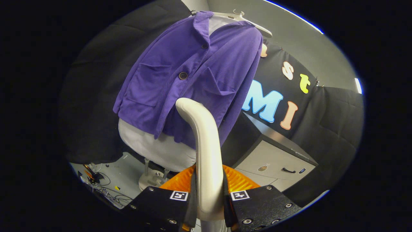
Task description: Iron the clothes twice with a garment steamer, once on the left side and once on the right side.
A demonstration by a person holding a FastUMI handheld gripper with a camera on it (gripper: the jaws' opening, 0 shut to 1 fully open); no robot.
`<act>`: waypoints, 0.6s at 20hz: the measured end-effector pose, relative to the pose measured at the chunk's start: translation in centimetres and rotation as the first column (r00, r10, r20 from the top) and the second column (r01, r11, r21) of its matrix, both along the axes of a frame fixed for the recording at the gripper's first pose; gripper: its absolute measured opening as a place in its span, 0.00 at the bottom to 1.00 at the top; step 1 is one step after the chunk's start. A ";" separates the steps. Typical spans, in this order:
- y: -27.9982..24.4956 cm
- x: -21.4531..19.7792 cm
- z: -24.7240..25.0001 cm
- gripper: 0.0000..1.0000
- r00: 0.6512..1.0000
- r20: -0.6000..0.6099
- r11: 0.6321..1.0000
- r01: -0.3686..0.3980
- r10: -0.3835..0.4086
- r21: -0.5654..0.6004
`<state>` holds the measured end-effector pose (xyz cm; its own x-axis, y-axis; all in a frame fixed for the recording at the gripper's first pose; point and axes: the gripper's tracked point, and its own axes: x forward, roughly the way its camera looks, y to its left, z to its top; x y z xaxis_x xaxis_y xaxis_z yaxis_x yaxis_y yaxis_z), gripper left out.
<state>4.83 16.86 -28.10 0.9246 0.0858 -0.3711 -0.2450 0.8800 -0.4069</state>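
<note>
My gripper is clamped on the steamer: both fingers press its pale handle, one on each side. The steamer rises from between the fingers and curves at its top toward the jacket. The purple jacket hangs just beyond the steamer on a white hanger, over a pale mannequin whose lower part shows under the hem. I see two dark buttons down the jacket front and flap pockets on both sides. The mannequin's stand rests on the floor. Near the stand, cables lie tangled. Beside the jacket stands a grey cabinet; its drawers are shut, so I cannot tell what they hold.
</note>
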 end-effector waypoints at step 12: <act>1.9 -2.9 8.8 0.33 0.996 0.069 0.983 -0.069 0.059 0.168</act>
